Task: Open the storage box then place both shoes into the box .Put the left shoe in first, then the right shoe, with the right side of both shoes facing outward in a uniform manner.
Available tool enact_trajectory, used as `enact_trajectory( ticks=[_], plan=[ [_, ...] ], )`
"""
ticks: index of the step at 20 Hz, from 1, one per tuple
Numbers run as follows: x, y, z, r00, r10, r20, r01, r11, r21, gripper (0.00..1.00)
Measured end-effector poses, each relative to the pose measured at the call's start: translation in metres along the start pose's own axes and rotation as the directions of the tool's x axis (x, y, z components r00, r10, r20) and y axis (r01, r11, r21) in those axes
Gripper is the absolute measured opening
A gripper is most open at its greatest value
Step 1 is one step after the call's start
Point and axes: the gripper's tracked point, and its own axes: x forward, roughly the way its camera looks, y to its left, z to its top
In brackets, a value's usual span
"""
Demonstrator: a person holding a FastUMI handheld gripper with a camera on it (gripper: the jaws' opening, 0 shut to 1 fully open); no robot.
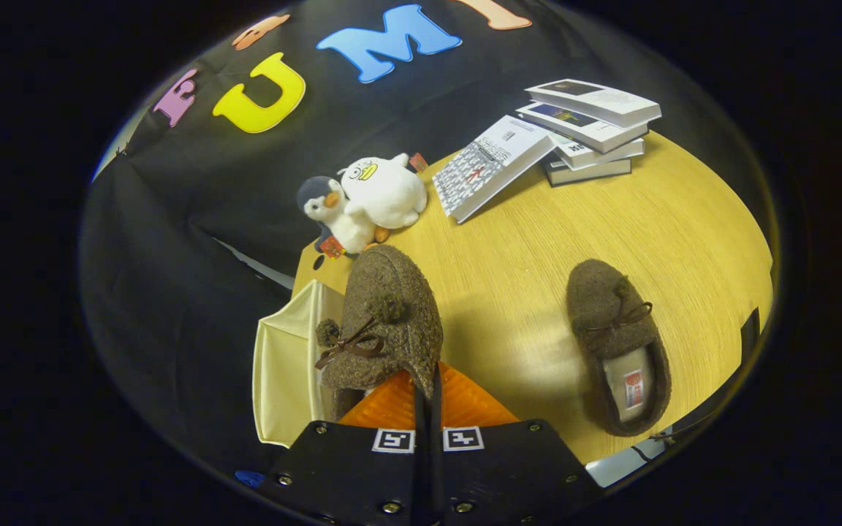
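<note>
The gripper has its 2 orange fingers pressed together on the rear edge of a brown fuzzy slipper, pinching the thin rim between them. That held slipper hangs off the table, toe pointing away from the fingers, its pom-poms and brown bow on top. It sits over the cream box, which stands open at the table's left edge, its pale inner wall showing just left of the slipper.

The other slipper lies flat on the wooden table, well apart to the right, toe pointing away, its light insole with a small red label facing up.

Beyond the held slipper, near the table's far corner, 2 plush toys touch each other: a grey-and-white penguin and a white duck. Further right at the far edge is a stack of books, with 1 open book leaning against the stack.
</note>
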Motion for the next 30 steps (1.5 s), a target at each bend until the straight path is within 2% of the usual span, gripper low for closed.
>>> enact_trajectory(
  ticks=[5,13,21,30],
  plan=[
    [-0.003,0.059,0.01,0.997,0.078,0.031,-0.077,0.997,-0.03,0.0],
    [0.027,0.136,-0.017,0.988,0.152,-0.016,-0.152,0.987,-0.051,0.0],
    [0.07,0.174,-0.054,0.987,0.151,-0.047,-0.154,0.986,-0.063,0.0],
    [0.116,0.177,-0.093,0.988,0.11,-0.108,-0.114,0.993,-0.033,0.0]
  ],
)
